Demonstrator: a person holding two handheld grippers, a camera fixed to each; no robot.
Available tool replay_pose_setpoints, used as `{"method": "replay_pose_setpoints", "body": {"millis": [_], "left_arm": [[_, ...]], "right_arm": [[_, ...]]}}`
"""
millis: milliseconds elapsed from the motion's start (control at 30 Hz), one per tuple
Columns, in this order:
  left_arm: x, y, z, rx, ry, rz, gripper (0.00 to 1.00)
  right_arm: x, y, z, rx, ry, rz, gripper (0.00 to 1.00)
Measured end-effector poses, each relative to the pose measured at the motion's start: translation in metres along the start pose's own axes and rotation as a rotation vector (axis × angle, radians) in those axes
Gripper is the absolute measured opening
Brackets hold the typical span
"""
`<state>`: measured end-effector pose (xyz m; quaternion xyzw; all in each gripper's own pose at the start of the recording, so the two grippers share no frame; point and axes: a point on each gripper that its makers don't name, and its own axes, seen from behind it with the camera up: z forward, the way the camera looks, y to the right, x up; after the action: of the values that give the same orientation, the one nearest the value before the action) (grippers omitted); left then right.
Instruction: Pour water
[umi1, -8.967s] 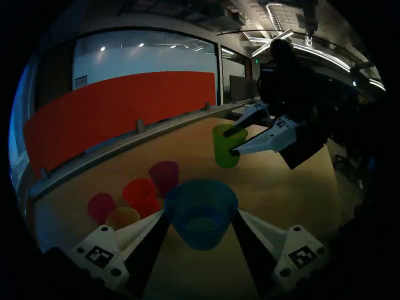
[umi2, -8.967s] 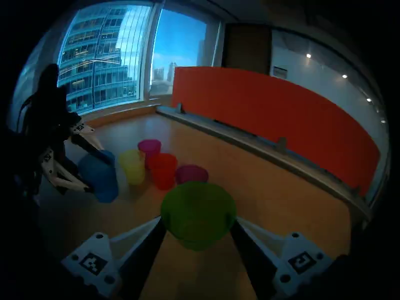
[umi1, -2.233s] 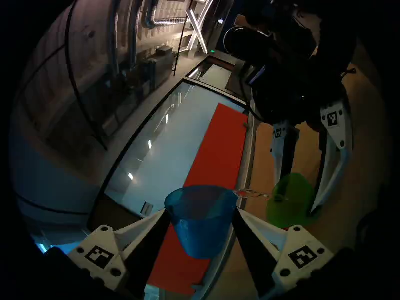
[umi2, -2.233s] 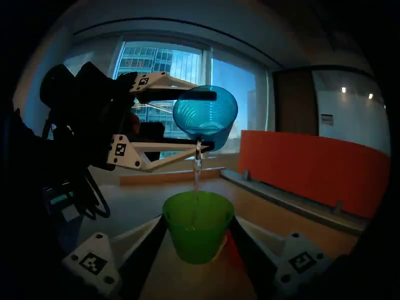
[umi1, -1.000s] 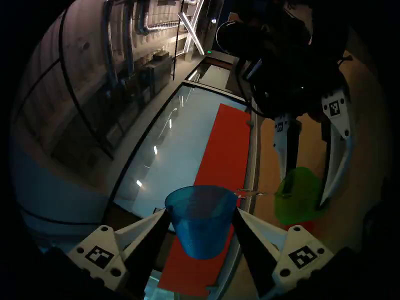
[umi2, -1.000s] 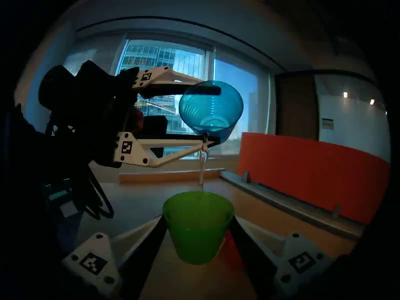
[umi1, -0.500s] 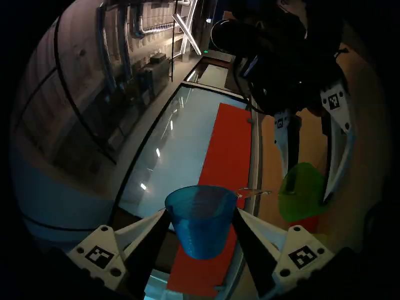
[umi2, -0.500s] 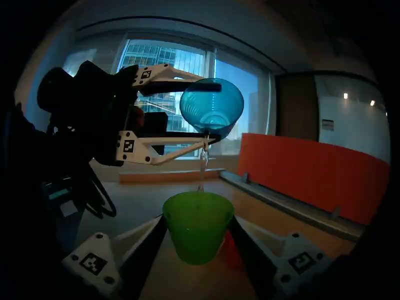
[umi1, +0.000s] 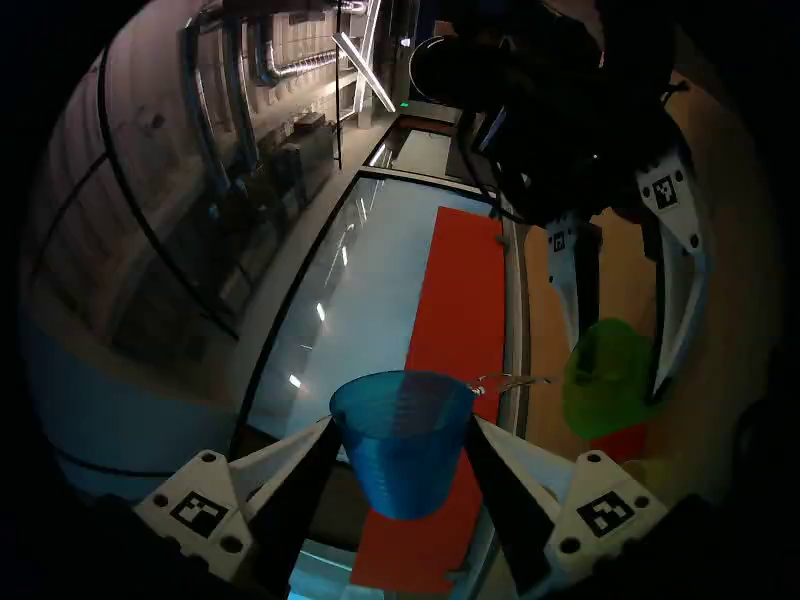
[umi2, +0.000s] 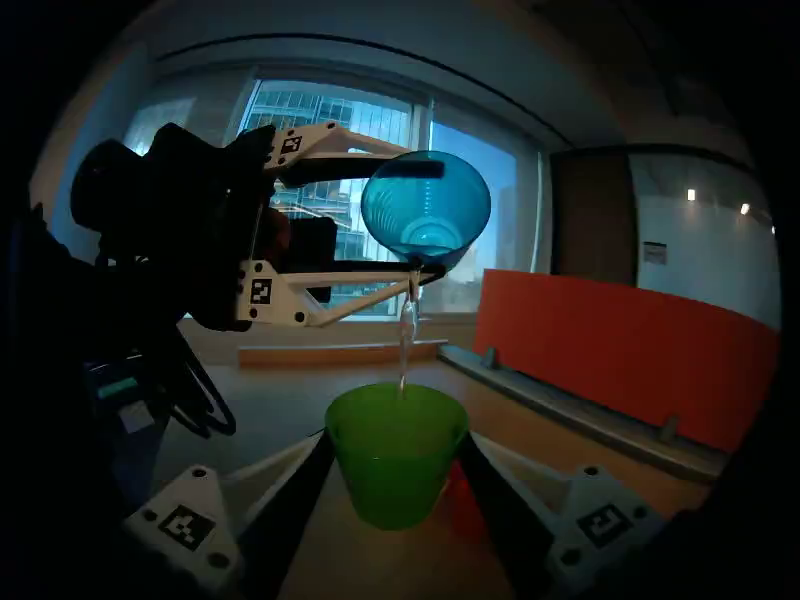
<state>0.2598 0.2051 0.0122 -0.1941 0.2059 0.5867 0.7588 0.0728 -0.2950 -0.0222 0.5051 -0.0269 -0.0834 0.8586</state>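
In the left gripper view my left gripper (umi1: 400, 450) is shut on a blue cup (umi1: 402, 440), tipped on its side, and a thin stream of water leaves its rim toward the green cup (umi1: 605, 380). In the right gripper view my right gripper (umi2: 396, 470) is shut on the green cup (umi2: 397, 450), held upright above the wooden table (umi2: 300, 400). There the blue cup (umi2: 425, 208) hangs tilted right above it in the left gripper (umi2: 415, 220), and the water (umi2: 405, 330) falls into the green cup.
An orange panel (umi2: 630, 340) runs along the table's far edge on the right. Tall windows (umi2: 330, 200) stand behind. A red cup (umi2: 458, 500) sits on the table just behind the green cup. A person's dark sleeve (umi2: 150, 250) holds the left gripper.
Over the last second the blue cup has tipped a little further and the stream keeps running into the green cup. Nine seconds ago both cups were upright and apart.
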Motion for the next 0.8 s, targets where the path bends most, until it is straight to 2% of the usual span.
{"method": "replay_pose_setpoints", "body": {"millis": [800], "left_arm": [[0.0074,0.0001,0.0033,0.006,0.005,0.088,0.85]], "right_arm": [[0.0031,0.0034,-0.0039,-0.009,0.007,-0.002,0.89]]}}
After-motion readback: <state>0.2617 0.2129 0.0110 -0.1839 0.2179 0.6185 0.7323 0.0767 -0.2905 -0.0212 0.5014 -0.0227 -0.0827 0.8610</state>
